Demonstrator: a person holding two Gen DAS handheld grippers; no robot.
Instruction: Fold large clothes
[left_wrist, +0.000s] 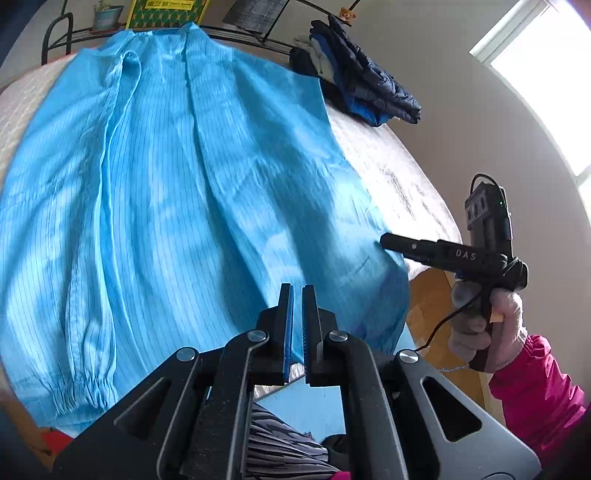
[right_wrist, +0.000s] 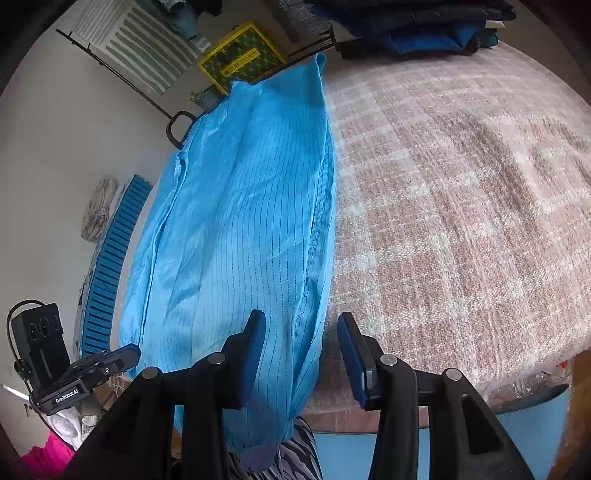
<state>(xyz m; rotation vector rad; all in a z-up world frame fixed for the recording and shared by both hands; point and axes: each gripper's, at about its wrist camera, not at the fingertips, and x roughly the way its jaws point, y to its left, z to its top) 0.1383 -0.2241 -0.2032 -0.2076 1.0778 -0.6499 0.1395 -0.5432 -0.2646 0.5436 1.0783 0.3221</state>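
A large bright blue pinstriped garment lies spread on a table with a pink-and-white woven cloth, its near end hanging over the front edge. An elastic-cuffed sleeve lies at the near left. My left gripper hovers over the garment's near end, jaws nearly closed with a thin gap, holding nothing visible. The right gripper shows at the garment's right edge. In the right wrist view the garment fills the left and my right gripper is open, straddling its right edge.
A pile of dark navy and blue clothes sits at the table's far right corner. A yellow-green box and a potted plant stand behind the table. The woven cloth lies bare to the right of the garment.
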